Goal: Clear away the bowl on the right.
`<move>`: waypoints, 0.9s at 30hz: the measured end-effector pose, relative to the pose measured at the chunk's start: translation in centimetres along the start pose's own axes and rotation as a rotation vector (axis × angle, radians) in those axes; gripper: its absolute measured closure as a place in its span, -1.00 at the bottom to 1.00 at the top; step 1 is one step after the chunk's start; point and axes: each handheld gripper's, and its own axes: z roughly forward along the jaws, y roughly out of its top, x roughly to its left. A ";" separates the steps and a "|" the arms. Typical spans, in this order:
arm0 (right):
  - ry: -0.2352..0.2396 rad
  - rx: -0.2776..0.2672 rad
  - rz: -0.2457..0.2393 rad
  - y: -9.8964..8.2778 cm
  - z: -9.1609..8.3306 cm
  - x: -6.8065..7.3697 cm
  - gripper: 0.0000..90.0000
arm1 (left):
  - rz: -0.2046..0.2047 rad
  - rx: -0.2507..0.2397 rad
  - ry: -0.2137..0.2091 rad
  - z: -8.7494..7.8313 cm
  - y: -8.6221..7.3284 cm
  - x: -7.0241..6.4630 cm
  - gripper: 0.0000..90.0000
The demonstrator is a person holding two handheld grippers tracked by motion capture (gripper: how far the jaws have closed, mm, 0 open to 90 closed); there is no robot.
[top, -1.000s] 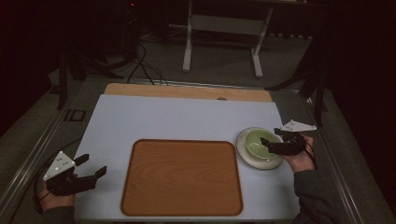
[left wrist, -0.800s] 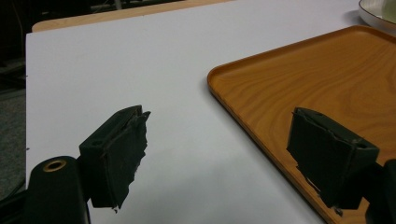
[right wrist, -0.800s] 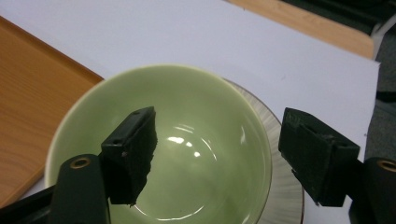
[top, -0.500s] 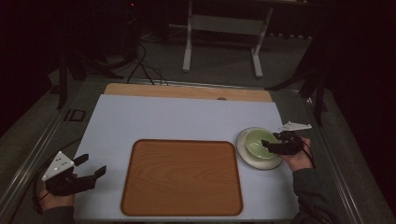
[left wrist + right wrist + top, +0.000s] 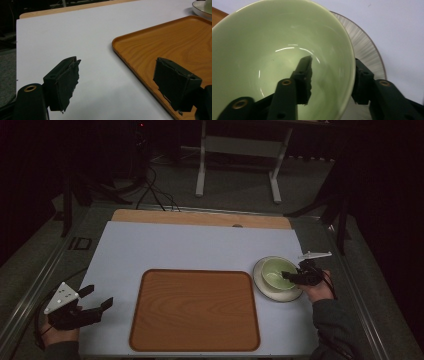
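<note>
The green bowl [image 5: 276, 274] was sat on a plate [image 5: 262, 285] at the tabletop's [image 5: 200, 245] right edge, just beside the wooden tray [image 5: 195, 310]. The right tool [image 5: 291, 276] was straddling its rim, jaws just closing, not quite clamped. The left tool [image 5: 95, 305] was left wide open, nothing held.

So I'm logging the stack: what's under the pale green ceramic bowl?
A white round plate with a streaked rim lies under the pale green ceramic bowl; the bowl covers the plate's middle.
</note>
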 end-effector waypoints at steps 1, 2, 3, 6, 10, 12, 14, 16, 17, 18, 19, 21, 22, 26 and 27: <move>0.002 0.005 0.013 -0.1 0.1 -0.1 0.32 | 0.001 0.001 0.001 0.0 0.0 0.0 -0.56; 0.014 0.006 0.029 -0.1 0.2 -0.3 0.36 | 0.002 0.000 0.000 0.0 0.0 0.0 -0.56; 0.031 0.012 0.049 -0.1 0.2 -0.3 0.42 | 0.002 0.000 0.000 0.0 0.0 0.0 -0.56; 0.046 0.029 0.060 -0.1 0.3 -0.4 0.49 | 0.002 -0.001 0.000 0.0 0.0 0.0 -0.56; 0.055 0.043 0.075 -0.1 0.3 -0.5 0.60 | 0.003 -0.001 0.001 0.0 0.0 0.0 -0.56; 0.078 0.056 0.088 -0.1 0.4 -0.5 0.67 | 0.001 -0.001 0.003 0.0 0.0 0.0 -0.56; 0.076 0.065 0.091 0.1 0.4 -0.4 0.73 | 0.002 -0.001 0.003 0.0 0.0 0.0 -0.55; 0.073 0.071 0.094 0.1 0.4 -0.4 0.75 | 0.002 -0.001 0.004 -0.1 0.0 0.0 -0.55; 0.073 0.075 0.097 0.2 0.4 -0.3 0.79 | 0.003 -0.002 0.004 -0.1 0.0 0.0 -0.55; 0.072 0.077 0.095 0.2 0.5 -0.3 0.81 | 0.002 -0.002 0.004 -0.1 0.0 0.0 -0.55; 0.082 0.075 0.099 0.3 0.5 -0.3 0.83 | 0.001 -0.003 0.005 -0.1 0.0 0.0 -0.55; 0.083 0.076 0.103 0.3 0.5 -0.3 0.83 | -0.001 -0.003 0.005 -0.1 0.0 0.0 -0.55; 0.083 0.075 0.101 0.3 0.4 -0.3 0.84 | 0.000 -0.004 0.006 -0.1 0.0 0.0 -0.55; 0.084 0.063 0.074 0.6 -0.1 0.0 0.86 | -0.002 -0.004 0.007 -0.1 0.0 0.0 -0.55; 0.084 0.063 0.074 0.6 -0.1 0.0 0.86 | -0.001 -0.004 0.007 -0.1 0.0 0.0 -0.55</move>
